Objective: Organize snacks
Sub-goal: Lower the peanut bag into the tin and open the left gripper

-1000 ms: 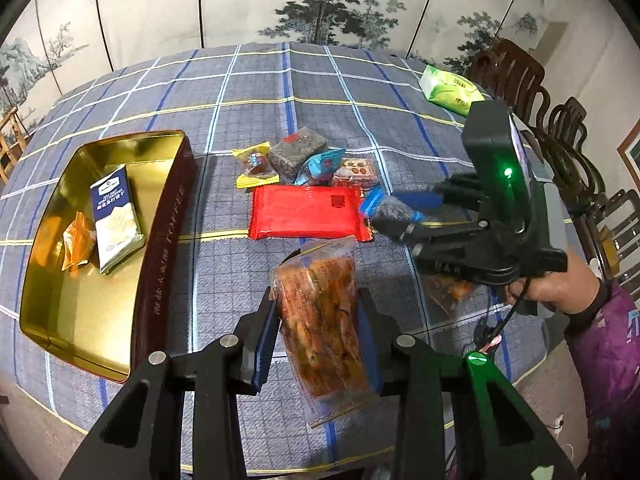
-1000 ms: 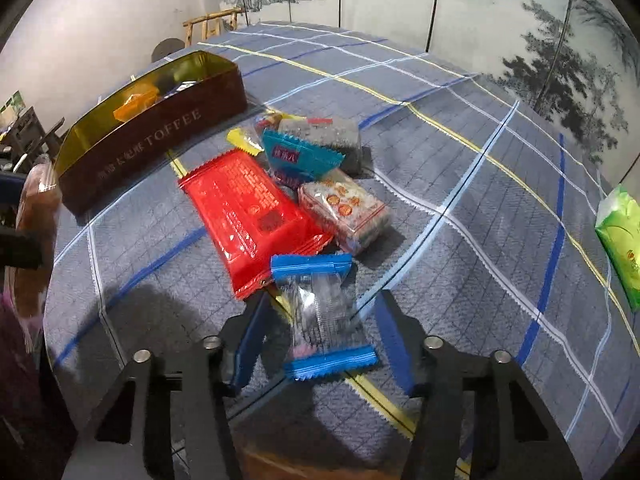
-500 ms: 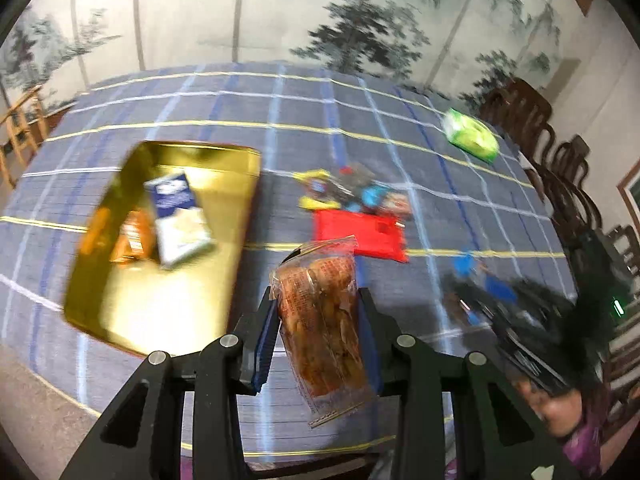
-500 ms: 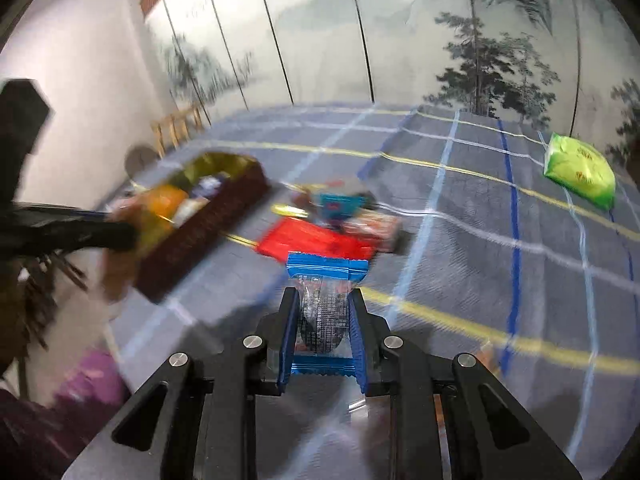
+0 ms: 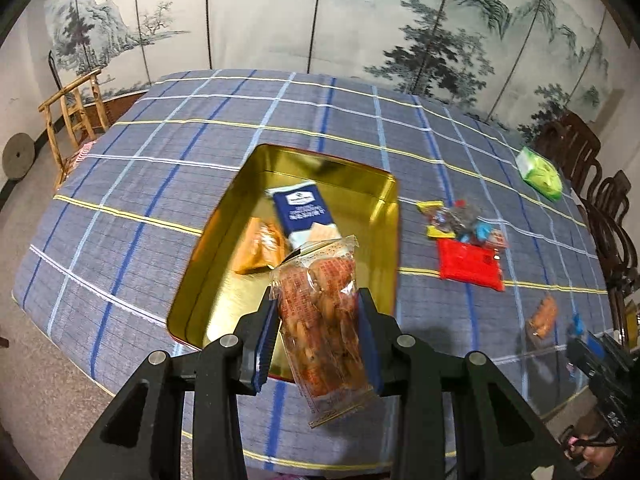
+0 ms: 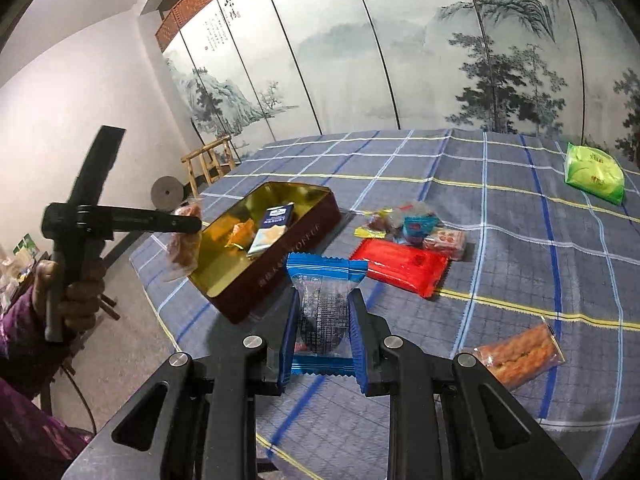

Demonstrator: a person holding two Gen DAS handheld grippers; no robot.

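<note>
My left gripper [image 5: 318,336] is shut on a clear packet of brown crackers [image 5: 320,316], held in the air over the near end of the gold tin [image 5: 394,216]. Inside the tin lie a blue-and-white packet [image 5: 306,216] and an orange packet [image 5: 260,246]. My right gripper [image 6: 322,340] is shut on a clear candy packet with blue ends [image 6: 324,300], lifted above the table near the tin [image 6: 304,236]. In the right wrist view the left gripper [image 6: 184,222] shows at the left with the crackers [image 6: 184,248], held by a hand [image 6: 76,292].
A red packet [image 6: 400,266] and a cluster of small snacks [image 6: 416,226] lie mid-table. One more cracker packet [image 6: 516,354] rests near the front edge, a green bag [image 6: 594,172] at the far right. Wooden chairs [image 5: 600,184] stand around the plaid-covered table [image 5: 160,184].
My right gripper closed on the blue-ended packet and lifted it off the table. My left gripper carried the crackers from beside the red packet to above the tin.
</note>
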